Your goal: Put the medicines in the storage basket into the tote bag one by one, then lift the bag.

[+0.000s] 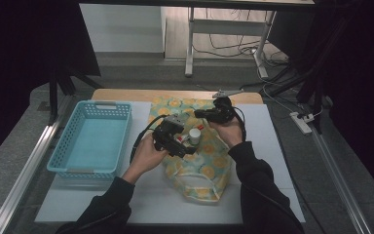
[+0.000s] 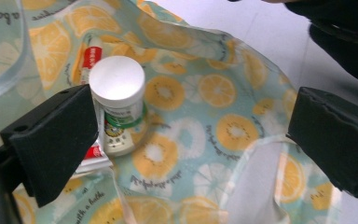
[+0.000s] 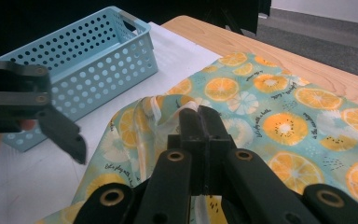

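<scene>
A fabric bag (image 1: 209, 168) printed with orange slices lies on the white mat. My right gripper (image 3: 199, 114) is shut on the bag's rim (image 3: 186, 106) and holds it lifted, just above the bag's mouth (image 1: 199, 113) in the high view. Inside the bag (image 2: 223, 93) lies a white-capped bottle (image 2: 117, 84) with a green label, beside a red and white tube (image 2: 92, 56). My left gripper (image 2: 193, 126) hangs open over the bag's mouth, its left jaw next to the bottle (image 1: 195, 135). In the high view the left gripper (image 1: 182, 148) sits left of the bottle.
A light blue perforated basket (image 1: 93, 141) stands on the mat at the left, with nothing in it (image 3: 88, 56). The wooden table edge (image 1: 126, 93) runs along the far side. White mat (image 1: 151, 200) lies bare toward the person.
</scene>
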The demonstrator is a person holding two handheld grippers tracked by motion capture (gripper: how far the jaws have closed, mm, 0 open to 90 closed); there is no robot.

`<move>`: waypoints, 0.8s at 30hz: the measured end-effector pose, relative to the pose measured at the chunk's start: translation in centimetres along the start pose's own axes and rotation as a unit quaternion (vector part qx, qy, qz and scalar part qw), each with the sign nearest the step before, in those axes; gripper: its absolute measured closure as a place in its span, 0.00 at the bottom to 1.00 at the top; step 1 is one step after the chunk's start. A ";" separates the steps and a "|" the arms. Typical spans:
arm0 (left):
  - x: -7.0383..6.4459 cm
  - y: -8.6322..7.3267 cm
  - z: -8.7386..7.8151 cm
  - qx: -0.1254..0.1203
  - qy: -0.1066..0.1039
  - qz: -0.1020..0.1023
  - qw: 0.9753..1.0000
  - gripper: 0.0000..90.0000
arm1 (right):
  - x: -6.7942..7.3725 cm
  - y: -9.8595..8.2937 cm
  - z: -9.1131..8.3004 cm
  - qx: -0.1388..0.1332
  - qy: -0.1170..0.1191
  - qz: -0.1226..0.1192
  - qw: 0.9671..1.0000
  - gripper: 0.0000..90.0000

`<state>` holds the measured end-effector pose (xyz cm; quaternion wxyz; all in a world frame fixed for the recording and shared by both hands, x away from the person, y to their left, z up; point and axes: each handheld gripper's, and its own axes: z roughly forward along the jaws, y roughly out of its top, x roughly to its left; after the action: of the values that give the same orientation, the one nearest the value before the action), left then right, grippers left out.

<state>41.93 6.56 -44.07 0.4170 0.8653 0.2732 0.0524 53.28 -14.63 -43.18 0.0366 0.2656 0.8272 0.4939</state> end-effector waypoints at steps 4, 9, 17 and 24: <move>-0.5 -0.5 -0.5 -0.004 -0.006 0.003 1.000 0.02 | 0.1 0.0 0.0 0.000 0.002 -0.001 1.000 1.00; -0.9 -1.4 -0.9 -0.003 -0.010 0.003 1.000 0.02 | 0.2 0.0 0.0 0.000 0.003 -0.003 1.000 1.00; -1.6 -2.6 -0.9 0.006 0.006 0.014 1.000 0.00 | 0.3 0.0 -0.1 0.000 0.004 -0.003 1.000 1.00; -2.3 -3.5 0.2 0.019 -0.005 0.005 1.000 0.00 | 0.4 -0.1 -0.1 -0.002 0.005 -0.004 1.000 1.00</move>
<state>38.60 6.99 -46.48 0.4017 0.8745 0.2680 0.0451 52.90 -14.59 -43.08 0.0351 0.2599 0.8275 0.4964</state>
